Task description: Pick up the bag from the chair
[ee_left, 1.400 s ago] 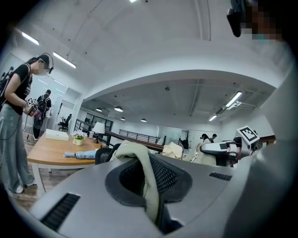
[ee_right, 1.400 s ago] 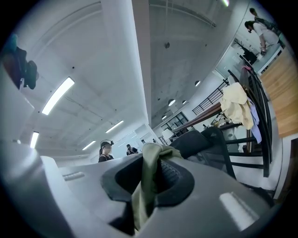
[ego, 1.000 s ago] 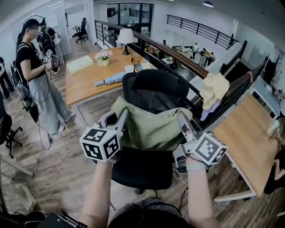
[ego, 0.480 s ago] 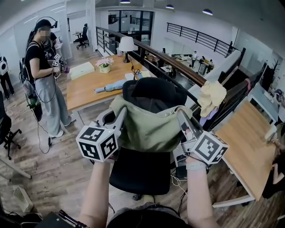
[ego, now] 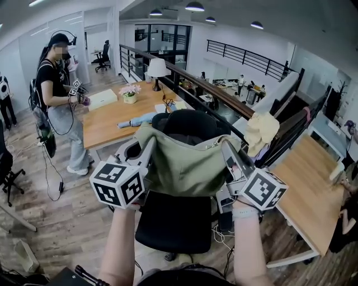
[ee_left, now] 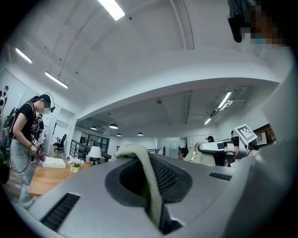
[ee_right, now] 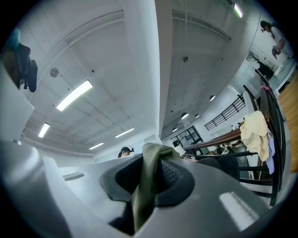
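Bright, even light from ceiling lamps (ego: 194,6) (fisheye bends the edges, corners black).

bag (ego: 184,167): higher than before; covers more of the chair (ego: 197,122) backrest. 
left gripper (ego: 151,142), right gripper (ego: 225,145): raised with the bag, one at each top corner.

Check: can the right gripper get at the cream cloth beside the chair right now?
Probably not: the right gripper is shut on the green bag, and the cream cloth hangs apart, further right.
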{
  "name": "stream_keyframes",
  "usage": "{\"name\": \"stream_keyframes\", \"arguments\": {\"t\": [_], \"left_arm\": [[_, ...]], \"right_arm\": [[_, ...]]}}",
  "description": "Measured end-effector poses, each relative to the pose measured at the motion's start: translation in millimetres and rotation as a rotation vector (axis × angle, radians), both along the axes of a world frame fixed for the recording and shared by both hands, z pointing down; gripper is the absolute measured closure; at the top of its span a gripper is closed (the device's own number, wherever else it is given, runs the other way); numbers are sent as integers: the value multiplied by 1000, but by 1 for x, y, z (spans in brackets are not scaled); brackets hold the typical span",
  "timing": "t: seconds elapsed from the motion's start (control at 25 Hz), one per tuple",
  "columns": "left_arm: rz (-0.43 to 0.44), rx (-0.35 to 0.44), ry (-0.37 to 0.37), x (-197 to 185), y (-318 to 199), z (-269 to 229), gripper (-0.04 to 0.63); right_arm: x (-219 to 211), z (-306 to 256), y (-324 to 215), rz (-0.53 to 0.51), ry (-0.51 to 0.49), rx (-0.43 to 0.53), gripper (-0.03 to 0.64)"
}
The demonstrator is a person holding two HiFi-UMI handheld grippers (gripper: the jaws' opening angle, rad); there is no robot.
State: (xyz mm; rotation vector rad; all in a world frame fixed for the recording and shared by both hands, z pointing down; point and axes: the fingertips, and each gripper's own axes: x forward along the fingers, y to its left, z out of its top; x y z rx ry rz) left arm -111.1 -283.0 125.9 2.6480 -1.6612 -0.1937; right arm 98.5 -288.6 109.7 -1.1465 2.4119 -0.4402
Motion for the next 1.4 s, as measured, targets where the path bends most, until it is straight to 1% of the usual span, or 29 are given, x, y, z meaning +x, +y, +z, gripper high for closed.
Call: {"name": "stream_keyframes", "arguments": {"t": [0.52, 1.12, 1.4], "left_arm": [[-14, 38, 4, 3, 15, -19, 584], [-23, 38, 15, -2, 19, -16, 583], [-21, 55, 9, -1, 11, -16, 584]], "right_arm": [[-2, -21, 12, -4, 4, 42, 552], [-7, -16, 13, 4, 25, 36, 552], [-7, -16, 6, 17, 32, 52, 552]]}}
